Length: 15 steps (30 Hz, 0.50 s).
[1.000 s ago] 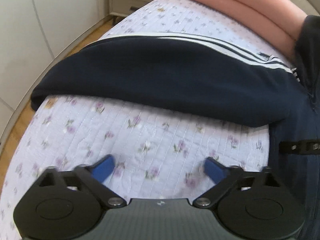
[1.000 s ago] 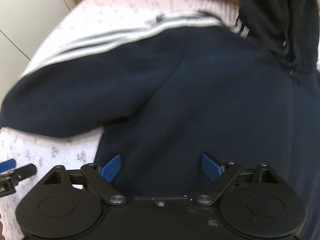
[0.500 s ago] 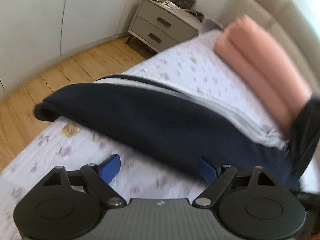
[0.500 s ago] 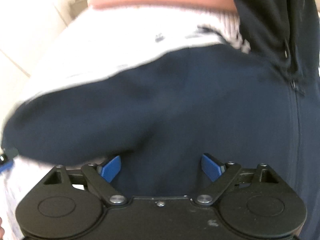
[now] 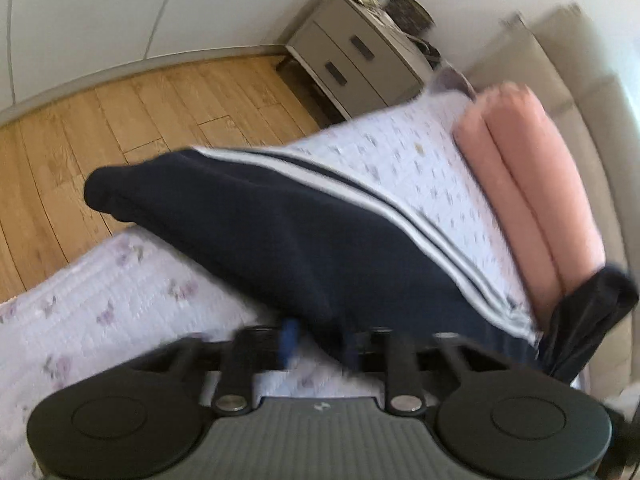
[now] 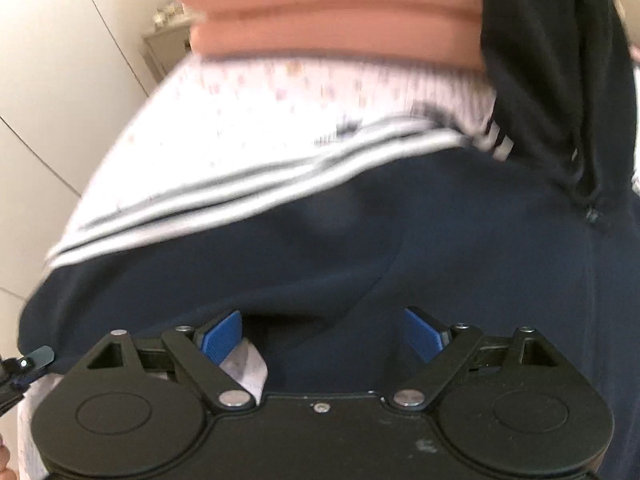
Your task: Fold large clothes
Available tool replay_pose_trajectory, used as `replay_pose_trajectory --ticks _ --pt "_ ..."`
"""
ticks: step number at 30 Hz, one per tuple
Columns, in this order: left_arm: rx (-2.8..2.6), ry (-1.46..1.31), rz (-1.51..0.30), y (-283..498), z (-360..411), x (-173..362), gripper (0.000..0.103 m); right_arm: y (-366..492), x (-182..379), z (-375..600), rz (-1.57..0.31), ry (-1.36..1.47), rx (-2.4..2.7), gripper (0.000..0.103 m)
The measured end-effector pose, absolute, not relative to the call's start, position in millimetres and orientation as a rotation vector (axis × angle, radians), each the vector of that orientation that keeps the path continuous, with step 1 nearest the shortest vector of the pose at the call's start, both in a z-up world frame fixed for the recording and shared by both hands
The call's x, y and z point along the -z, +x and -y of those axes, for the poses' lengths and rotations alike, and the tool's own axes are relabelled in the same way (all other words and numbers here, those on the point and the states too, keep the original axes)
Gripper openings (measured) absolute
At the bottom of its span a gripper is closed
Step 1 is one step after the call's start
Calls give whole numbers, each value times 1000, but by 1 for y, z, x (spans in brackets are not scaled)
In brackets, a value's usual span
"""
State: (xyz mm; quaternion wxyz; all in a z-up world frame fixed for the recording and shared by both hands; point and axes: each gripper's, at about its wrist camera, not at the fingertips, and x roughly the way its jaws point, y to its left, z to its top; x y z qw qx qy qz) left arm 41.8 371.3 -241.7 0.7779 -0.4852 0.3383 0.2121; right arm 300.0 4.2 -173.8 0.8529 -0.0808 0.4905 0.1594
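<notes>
A navy jacket (image 6: 460,248) with a zip lies spread on the floral bedspread (image 5: 120,304). Its sleeve (image 5: 280,224), edged with white stripes (image 5: 400,208), reaches out past the bed's edge. My left gripper (image 5: 320,344) sits at the sleeve's near hem. Its jaws are closing with the hem between them, and bedspread still shows beside the left pad (image 5: 289,340). The picture is blurred there. My right gripper (image 6: 322,336) hovers open over the jacket's body near the armpit, with nothing gripped. The dark hood (image 6: 552,80) lies bunched at the upper right.
A folded pink blanket (image 5: 532,184) lies along the head of the bed by the beige headboard (image 5: 580,80). A grey nightstand (image 5: 352,56) stands beside the bed on the wooden floor (image 5: 120,120). White wardrobe doors (image 6: 48,120) lie left of the bed.
My left gripper rolled and swung in to the sleeve's hem, and its jaws narrowed from wide open. The right gripper rose a little over the jacket and stayed open.
</notes>
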Motion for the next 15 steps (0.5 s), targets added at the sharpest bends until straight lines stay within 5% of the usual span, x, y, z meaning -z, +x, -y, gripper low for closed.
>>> replay_pose_trajectory --ticks 6,7,8,15 --pt "-526 -1091 -607 51 -393 250 49 344 186 -10 -939 -203 -248 103" --pt "-547 -1060 -585 56 -394 251 43 349 193 -10 -948 -213 -242 103" --pt "-584 -1011 -572 61 -394 252 10 351 200 -9 -960 -222 -244 103" --pt "-583 -834 -295 83 -397 201 7 274 211 0 -982 -281 -309 103"
